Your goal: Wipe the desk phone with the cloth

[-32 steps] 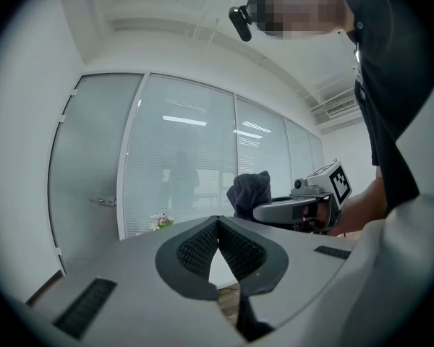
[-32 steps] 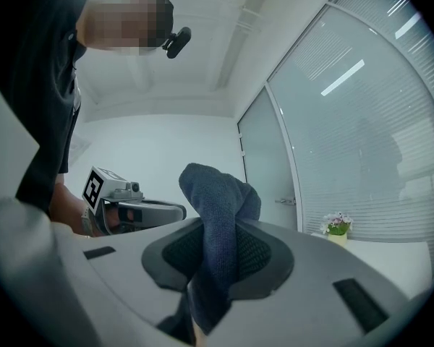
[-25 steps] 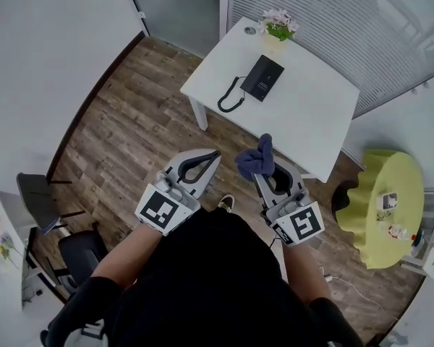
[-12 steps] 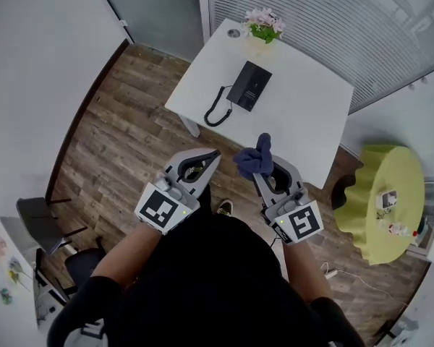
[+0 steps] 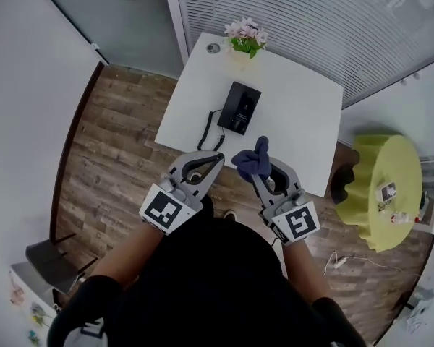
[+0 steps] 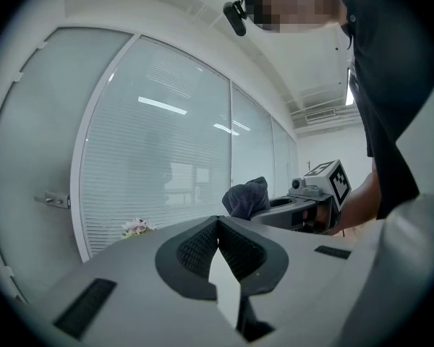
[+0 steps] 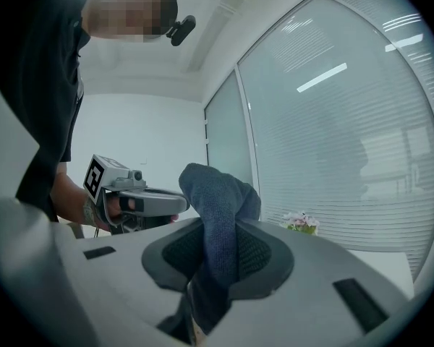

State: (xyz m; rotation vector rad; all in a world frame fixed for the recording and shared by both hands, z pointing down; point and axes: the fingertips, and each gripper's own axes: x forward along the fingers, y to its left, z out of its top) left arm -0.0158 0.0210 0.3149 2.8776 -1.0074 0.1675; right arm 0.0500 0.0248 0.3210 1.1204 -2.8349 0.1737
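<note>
A black desk phone with a coiled cord lies on the white table, toward its left half. My right gripper is shut on a dark blue cloth, held up at the table's near edge; the cloth stands bunched between its jaws. My left gripper is shut with nothing in it, level with the right one and just left of it. The blue cloth shows in the left gripper view beyond the closed jaws. Both grippers are well short of the phone.
A pot of pink flowers and a small round object sit at the table's far edge by the blinds. A yellow-green round table with small items stands to the right. Wooden floor lies left of the white table.
The table and phone have drawn closer and lower in the head view as the person stepped forward. Both grippers keep the same pose, the cloth still held.
</note>
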